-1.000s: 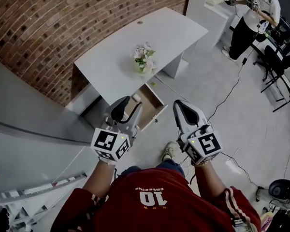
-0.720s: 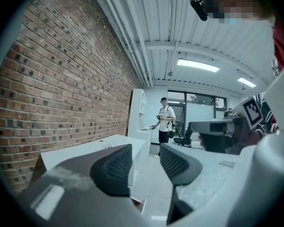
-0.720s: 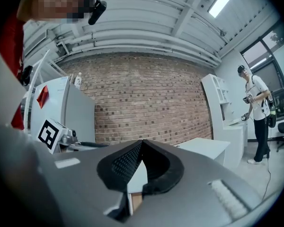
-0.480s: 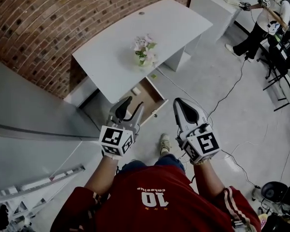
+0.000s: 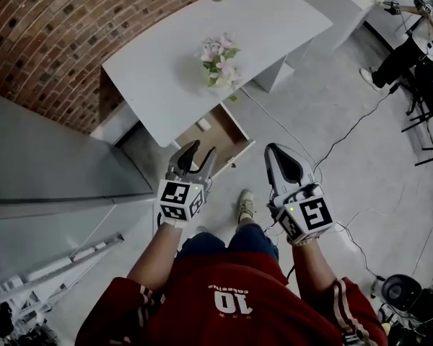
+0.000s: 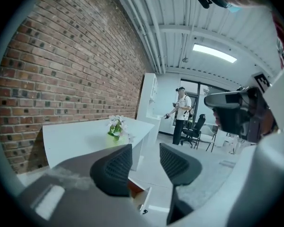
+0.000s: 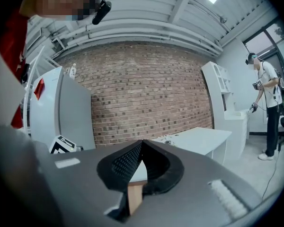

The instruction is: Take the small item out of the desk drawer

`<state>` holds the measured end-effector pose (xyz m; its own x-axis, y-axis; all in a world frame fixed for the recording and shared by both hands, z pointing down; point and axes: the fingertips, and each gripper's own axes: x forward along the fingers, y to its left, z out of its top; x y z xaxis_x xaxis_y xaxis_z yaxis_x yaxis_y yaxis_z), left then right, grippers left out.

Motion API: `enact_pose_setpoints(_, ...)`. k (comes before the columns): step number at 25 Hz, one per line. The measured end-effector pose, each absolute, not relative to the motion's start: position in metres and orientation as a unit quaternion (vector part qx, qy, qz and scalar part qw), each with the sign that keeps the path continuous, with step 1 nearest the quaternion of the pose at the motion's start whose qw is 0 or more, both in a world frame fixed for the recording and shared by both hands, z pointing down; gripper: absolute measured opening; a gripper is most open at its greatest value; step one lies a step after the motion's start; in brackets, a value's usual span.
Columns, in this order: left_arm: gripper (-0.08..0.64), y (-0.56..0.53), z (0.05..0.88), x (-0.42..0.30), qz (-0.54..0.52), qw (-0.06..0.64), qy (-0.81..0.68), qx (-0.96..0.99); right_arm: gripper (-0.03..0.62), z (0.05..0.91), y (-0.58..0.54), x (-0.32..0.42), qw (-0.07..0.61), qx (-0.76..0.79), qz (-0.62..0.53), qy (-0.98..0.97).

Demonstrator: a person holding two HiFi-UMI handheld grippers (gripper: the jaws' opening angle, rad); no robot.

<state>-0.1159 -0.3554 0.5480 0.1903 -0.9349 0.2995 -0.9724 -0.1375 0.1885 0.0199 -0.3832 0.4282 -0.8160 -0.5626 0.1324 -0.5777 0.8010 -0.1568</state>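
A white desk [image 5: 173, 63] stands against the brick wall with its wooden drawer [image 5: 218, 137] pulled open below the front edge. A small white item [image 5: 203, 124] lies inside the drawer near the back. My left gripper [image 5: 200, 152] hovers at the drawer's near left corner, jaws open and empty; in the left gripper view this gripper [image 6: 146, 159] frames the drawer's front [image 6: 141, 200] low between the pads. My right gripper [image 5: 277, 152] hangs to the right of the drawer, shut on nothing, and in the right gripper view it [image 7: 141, 144] faces the desk [image 7: 199, 138].
A pot of pale flowers [image 5: 218, 60] sits on the desk. A large grey cabinet [image 5: 43, 171] is at the left, with a ladder [image 5: 50, 265] below it. Cables [image 5: 346, 132] run over the floor. Another person [image 5: 418, 42] stands far right.
Both grippers have sunk and come nearer the open drawer, the left one more. The left jaws stay open and the right jaws stay shut.
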Motion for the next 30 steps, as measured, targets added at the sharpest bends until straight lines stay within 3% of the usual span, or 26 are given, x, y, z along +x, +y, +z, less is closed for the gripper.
enact_pose_setpoints(12, 0.207, -0.393, 0.707, -0.145, 0.058, 0.250, -0.639, 0.725, 0.003, 0.507, -0.380, 0.018, 0.033, 0.319, 0.099, -0.942)
enact_pose_setpoints(17, 0.207, -0.411, 0.777, -0.163, 0.016, 0.316, -0.661, 0.680, 0.003, 0.542, -0.391, 0.015, 0.031, 0.325, 0.101, -0.940)
enact_pose_setpoints(22, 0.209, -0.434, 0.836, -0.177, 0.019, 0.331, -0.686, 0.648, 0.003, 0.566, -0.404, 0.009, -0.006, 0.320, 0.109, -0.941)
enact_pose_setpoints(30, 0.224, -0.470, 0.926, -0.212, 0.019, 0.358, -0.726, 0.587, 0.003, 0.622, -0.419, 0.019, 0.013, 0.334, 0.116, -0.935)
